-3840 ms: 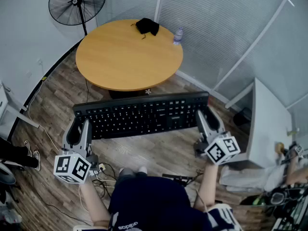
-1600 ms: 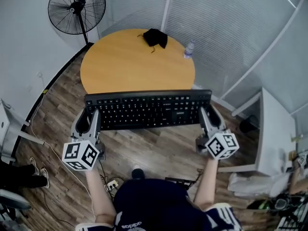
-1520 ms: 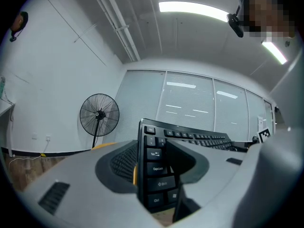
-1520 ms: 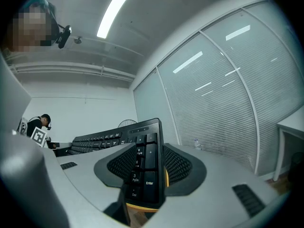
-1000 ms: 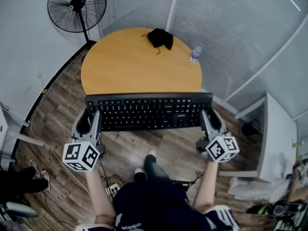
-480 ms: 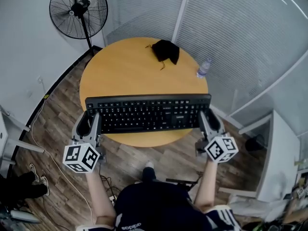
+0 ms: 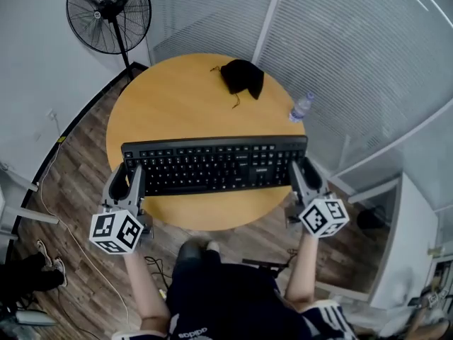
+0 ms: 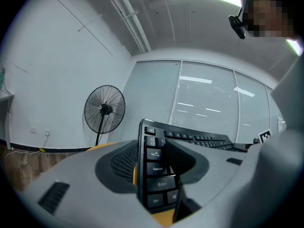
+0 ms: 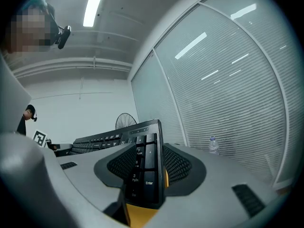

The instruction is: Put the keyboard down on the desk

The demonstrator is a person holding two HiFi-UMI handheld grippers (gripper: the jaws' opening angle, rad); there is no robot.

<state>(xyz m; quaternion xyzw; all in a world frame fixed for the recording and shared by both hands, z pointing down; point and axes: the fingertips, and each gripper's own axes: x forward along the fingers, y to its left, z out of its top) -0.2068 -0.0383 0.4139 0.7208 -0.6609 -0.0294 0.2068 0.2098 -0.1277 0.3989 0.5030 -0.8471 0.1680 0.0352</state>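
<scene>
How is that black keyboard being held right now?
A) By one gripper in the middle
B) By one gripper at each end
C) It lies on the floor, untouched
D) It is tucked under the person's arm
B: the left gripper is shut on the left end of the keyboard and the right gripper on its right end, each end sitting between that gripper's fingers.

Grey plastic left gripper (image 7: 125,181) and right gripper (image 7: 304,174), each with a black-and-white marker cube (image 7: 116,232) at its rear; I wear a navy shirt (image 7: 226,299) with white print
</scene>
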